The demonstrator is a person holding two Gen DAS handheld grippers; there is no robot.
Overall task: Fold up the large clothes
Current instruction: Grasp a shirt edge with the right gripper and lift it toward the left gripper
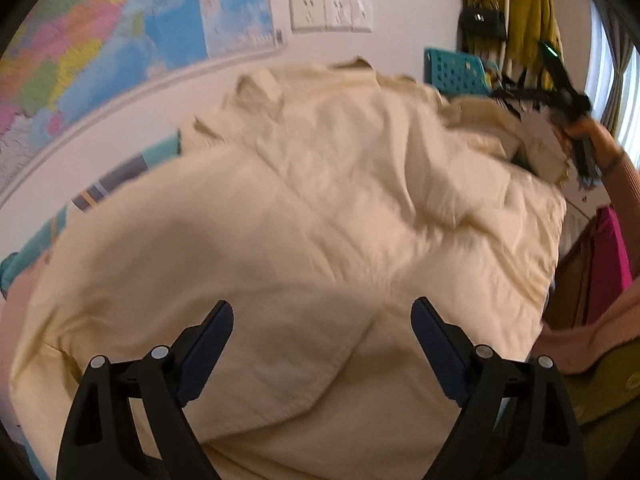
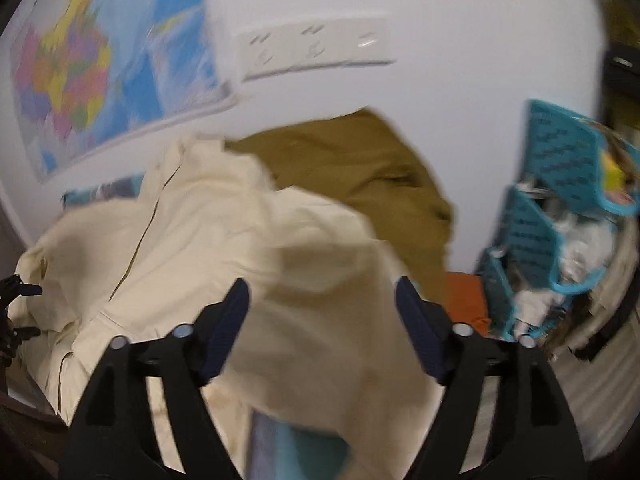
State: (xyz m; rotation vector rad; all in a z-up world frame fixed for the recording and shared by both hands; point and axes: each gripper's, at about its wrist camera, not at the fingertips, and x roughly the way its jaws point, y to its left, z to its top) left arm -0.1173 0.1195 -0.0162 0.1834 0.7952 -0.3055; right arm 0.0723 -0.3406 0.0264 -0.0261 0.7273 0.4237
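Hovering above the cream garment [image 1: 304,216], the left gripper [image 1: 322,322] had its fingers spread wide and held nothing; the cloth lay broadly across the bed, its near hem below the fingertips and its rumpled far end close to the wall. The right gripper [image 2: 322,300], fingers likewise spread and empty, was over a bunched, lifted part of the garment near the bed's right edge, just before an olive cloth [image 2: 372,172] and beside a teal basket [image 2: 560,208]. Both views were blurred, so seams were hard to read. To fold well, I judged each gripper should pinch a single layer at an outer corner, lift together, and lay the fold evenly. Grabbing the olive cloth too would spoil it.
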